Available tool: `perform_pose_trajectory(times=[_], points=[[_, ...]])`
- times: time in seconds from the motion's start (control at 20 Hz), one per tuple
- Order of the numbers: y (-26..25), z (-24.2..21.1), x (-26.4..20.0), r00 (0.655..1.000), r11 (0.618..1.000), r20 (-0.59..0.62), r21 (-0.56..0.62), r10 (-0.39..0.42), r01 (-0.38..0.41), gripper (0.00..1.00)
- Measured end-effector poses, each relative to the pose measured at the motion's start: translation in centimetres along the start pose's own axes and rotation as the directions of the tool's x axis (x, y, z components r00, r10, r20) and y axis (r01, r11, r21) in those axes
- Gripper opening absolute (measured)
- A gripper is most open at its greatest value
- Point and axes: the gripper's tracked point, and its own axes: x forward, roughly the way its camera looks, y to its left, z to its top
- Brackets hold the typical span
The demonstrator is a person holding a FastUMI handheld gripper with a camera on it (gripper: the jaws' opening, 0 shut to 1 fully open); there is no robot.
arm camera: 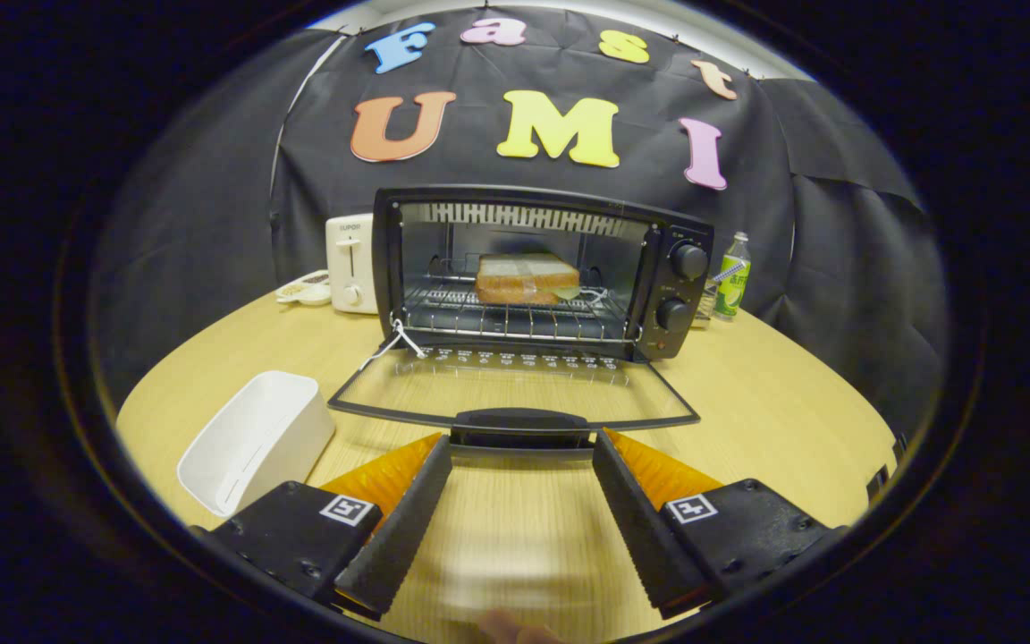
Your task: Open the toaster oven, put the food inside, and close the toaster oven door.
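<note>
Spanning the booth floor is a pale wooden table [774, 402], backed by black cloth walls. Sitting at its far middle, the toaster oven [542, 268] has its glass door [515, 389] folded flat toward the gripper, and the food [527, 277], a sandwich, rests on the wire rack inside. Left of the oven stands a white toaster [351, 263] with a small white dish beside it; a green bottle [733, 277] stands to its right. Nearer, a white tub [257, 438] lies tilted. The gripper [522, 447] is spread wide, grasping nothing, its fingertips flanking the door handle [520, 422].
</note>
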Motion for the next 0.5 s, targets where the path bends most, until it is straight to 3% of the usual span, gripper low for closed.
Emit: perform_pose_trajectory(times=[0.25,0.5], points=[[0.0,0.0,0.7,1.0,0.998,-0.024,0.053,0.019,-0.018,1.0],[0.0,2.5,-0.5,0.987,1.0,0.163,-0.003,0.001,0.0,1.0]])
